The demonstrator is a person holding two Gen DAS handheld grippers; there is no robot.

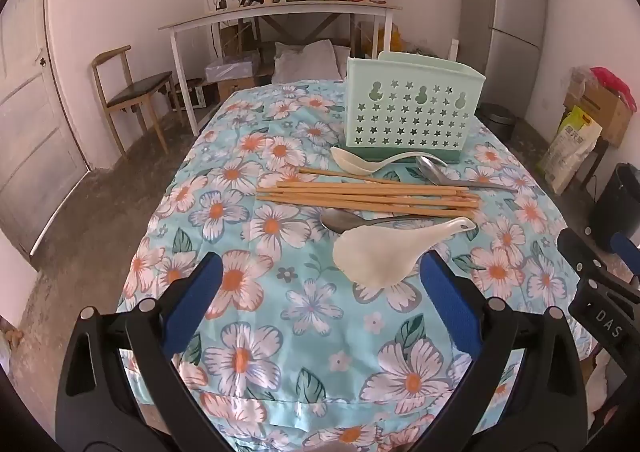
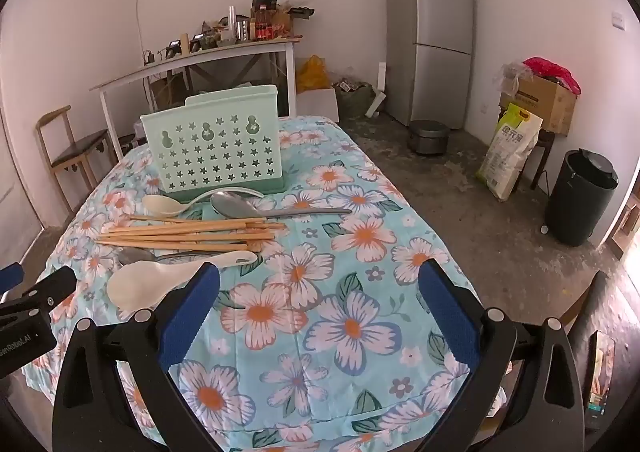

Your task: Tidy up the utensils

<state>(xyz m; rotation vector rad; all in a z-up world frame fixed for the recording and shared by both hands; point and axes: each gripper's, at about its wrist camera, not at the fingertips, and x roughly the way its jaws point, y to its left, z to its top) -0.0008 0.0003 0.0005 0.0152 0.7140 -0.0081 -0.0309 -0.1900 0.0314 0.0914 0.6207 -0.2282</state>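
Note:
A mint green utensil holder [image 1: 412, 114] with star holes stands at the far end of the floral table [image 1: 280, 332]; it also shows in the right wrist view [image 2: 216, 148]. In front of it lie a cream spoon [image 1: 360, 162], a metal spoon [image 1: 448, 178], a bundle of wooden chopsticks [image 1: 368, 196], another metal spoon [image 1: 344, 220] and a white rice paddle [image 1: 384, 252]. My left gripper [image 1: 320, 280] is open and empty, just short of the paddle. My right gripper [image 2: 320, 288] is open and empty, right of the paddle [image 2: 160, 280] and chopsticks [image 2: 188, 234].
A wooden chair [image 1: 128, 92] stands left of the table, a white bench with clutter [image 1: 280, 8] behind it. A grey fridge [image 2: 432, 36], a rice cooker [image 2: 428, 136], a rice bag [image 2: 508, 152] and a black bin [image 2: 580, 196] stand on the floor at right.

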